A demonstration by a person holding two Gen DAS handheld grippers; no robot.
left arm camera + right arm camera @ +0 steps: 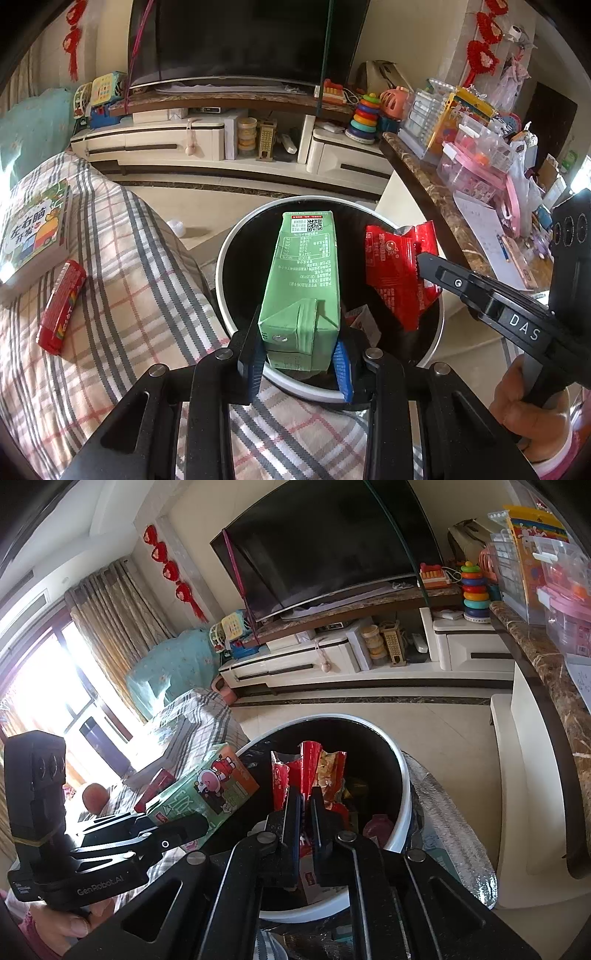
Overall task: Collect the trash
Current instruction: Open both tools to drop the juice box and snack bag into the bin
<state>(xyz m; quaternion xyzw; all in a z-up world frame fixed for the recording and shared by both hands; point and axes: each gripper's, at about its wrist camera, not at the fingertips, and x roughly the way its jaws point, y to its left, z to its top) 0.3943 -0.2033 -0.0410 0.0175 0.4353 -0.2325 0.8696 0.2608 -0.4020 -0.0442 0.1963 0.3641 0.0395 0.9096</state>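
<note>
- A green drink carton is clamped between the pads of the left gripper and held over the mouth of the round, white-rimmed bin.
- A torn red snack wrapper is pinched in the nearly closed jaws of the right gripper, also above the bin.
- A red packet is left on the checked cover, to the left.

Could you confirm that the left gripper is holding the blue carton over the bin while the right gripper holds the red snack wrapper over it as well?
Not quite: the carton is green, not blue, as the left wrist view shows. The rest holds: the left gripper grips it over the bin, and the right gripper holds the red snack wrapper over it too.
</note>
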